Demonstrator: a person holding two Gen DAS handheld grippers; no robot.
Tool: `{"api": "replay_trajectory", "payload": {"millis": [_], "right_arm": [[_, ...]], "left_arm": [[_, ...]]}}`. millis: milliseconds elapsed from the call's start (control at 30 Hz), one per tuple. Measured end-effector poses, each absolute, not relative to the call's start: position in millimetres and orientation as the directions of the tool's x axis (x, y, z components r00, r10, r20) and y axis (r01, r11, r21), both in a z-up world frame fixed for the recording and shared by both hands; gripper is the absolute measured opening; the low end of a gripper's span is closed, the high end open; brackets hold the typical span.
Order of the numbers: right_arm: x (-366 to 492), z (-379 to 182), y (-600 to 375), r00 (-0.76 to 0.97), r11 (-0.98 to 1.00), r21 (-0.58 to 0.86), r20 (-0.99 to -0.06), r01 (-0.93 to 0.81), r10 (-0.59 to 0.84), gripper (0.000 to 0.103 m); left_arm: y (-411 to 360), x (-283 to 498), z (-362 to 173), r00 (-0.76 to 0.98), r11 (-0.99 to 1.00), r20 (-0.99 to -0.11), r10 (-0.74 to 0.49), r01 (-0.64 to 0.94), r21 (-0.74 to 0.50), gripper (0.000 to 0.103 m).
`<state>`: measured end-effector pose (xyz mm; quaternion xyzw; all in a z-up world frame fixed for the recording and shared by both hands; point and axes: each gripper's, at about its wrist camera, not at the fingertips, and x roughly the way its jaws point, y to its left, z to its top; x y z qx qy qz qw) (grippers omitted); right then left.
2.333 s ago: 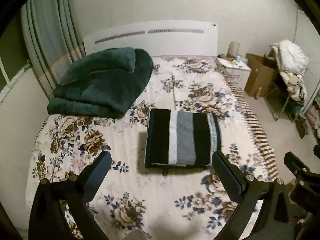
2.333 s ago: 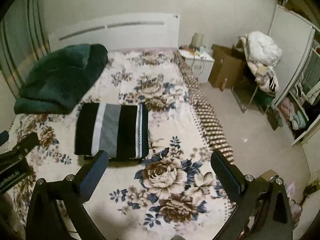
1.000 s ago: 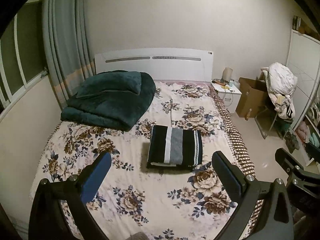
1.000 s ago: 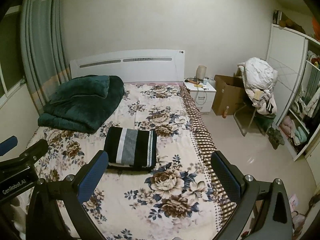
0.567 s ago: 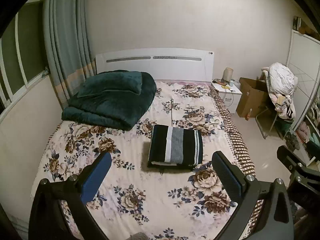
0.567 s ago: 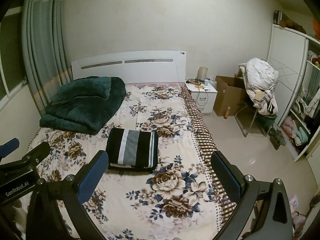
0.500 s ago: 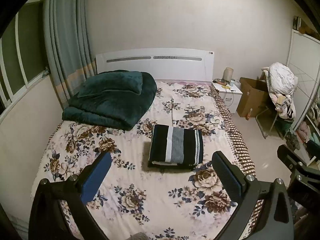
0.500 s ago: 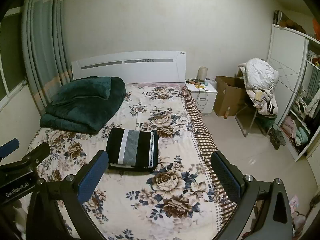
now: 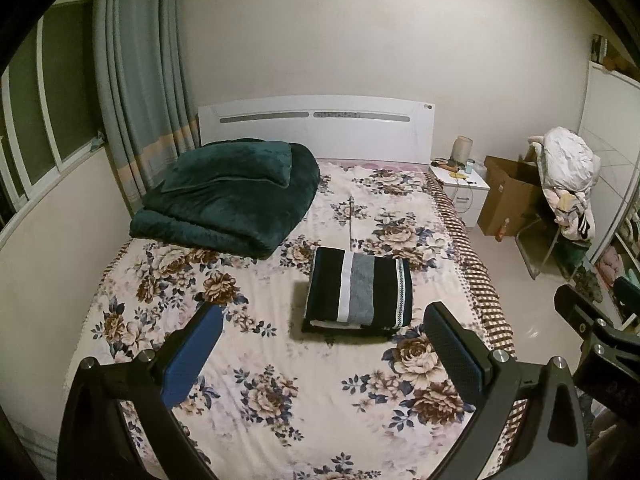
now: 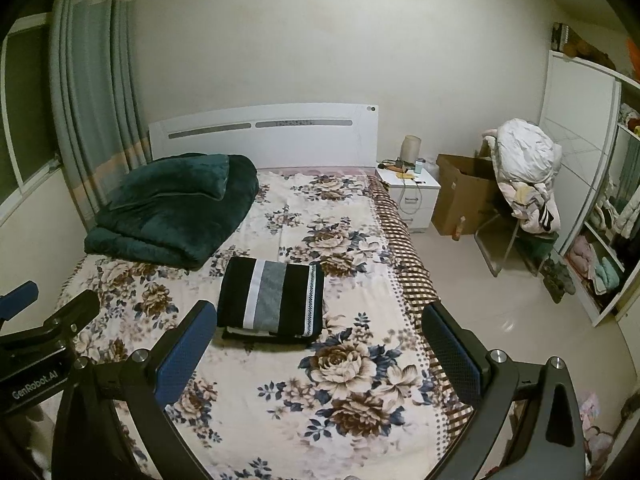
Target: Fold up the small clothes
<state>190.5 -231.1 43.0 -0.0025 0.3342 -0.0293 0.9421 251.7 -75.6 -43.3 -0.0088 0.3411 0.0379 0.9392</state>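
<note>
black tools wide apart, empty

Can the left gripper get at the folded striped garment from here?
Probably yes. The left gripper is open and empty, the striped garment lies alone on the bedspread ahead, nothing between them.

A home bedroom: a double bed with a floral sheet and a white headboard stands against a plain wall, a folded dark green blanket lying at its head. Grey-blue curtains hang by a window, a white nightstand carries a small lamp, and an open wardrobe shows shelves of clothes beside a cardboard box
</note>
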Motion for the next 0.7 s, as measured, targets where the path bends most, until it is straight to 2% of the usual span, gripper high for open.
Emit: {"api": "replay_trajectory", "payload": {"millis": [700], "right_arm": [[188.5, 40.8, -229.7, 0.775, 0.998, -0.02, -0.629, 0.057, -0.057, 0.103]], "left_arm": [[-76.0, 252.5, -39.8, 0.768, 0.996, -0.637, 0.073, -0.085, 0.012, 0.103]]}}
